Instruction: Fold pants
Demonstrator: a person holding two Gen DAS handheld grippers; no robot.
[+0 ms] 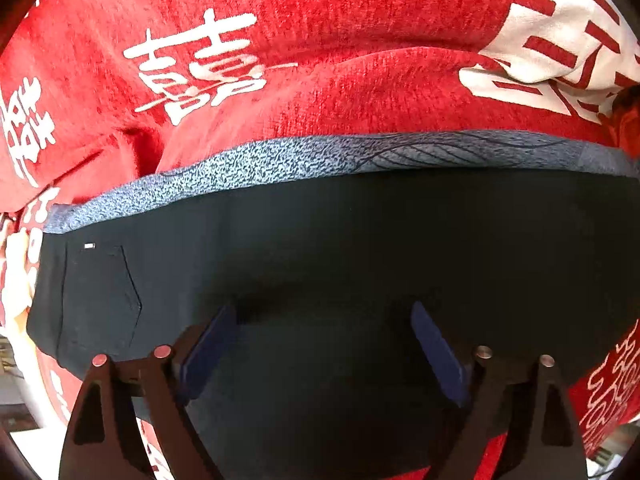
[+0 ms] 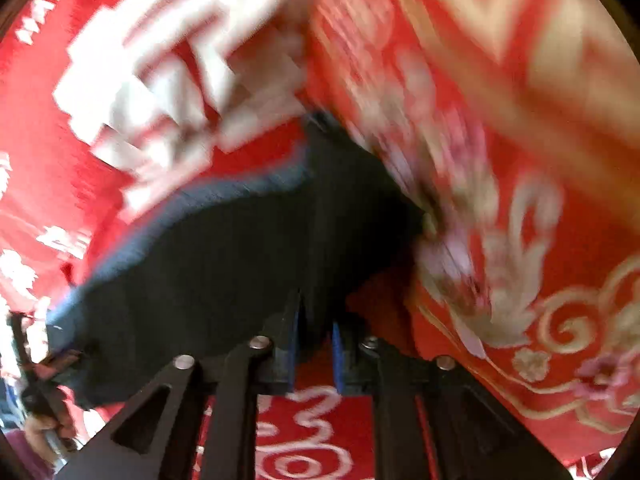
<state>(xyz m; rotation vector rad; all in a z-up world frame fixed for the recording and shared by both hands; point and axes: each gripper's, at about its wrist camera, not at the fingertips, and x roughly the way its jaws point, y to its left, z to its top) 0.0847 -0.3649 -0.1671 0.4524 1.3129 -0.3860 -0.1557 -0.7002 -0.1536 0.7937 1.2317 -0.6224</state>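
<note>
Left gripper (image 1: 324,332): its jaws stand wide apart, with nothing between the blue pads (image 1: 208,348); it hangs low over the dark cloth, and I cannot tell whether the tips touch it.
Left gripper pose: it looks across the garment's short way, towards the far edge, both fingers above the near half.
Right gripper (image 2: 314,336): its jaws are drawn near together on a fold of the dark cloth, which passes down between the blue pads (image 2: 291,344); the view is smeared with blur, so the finer hold is unclear.
Right gripper pose: it sits at the garment's end, looking along its length, with the cloth rising ahead of and to the left of the fingers.
Pants (image 1: 320,248): black, lying flat on the red bedding, long axis running left to right in the left wrist view.
Pants ends: a back pocket (image 1: 100,296) with a small white tag lies at the left end of that view, so the seat is there.
Grey layer (image 1: 280,164): a speckled blue-grey band shows along the far edge of the black cloth, touching it.
Red blanket (image 1: 320,40): under everything, printed with white characters.
Embroidered red cover (image 2: 540,240): beside the pants' end in the right wrist view, patterned in cream scrolls.
</note>
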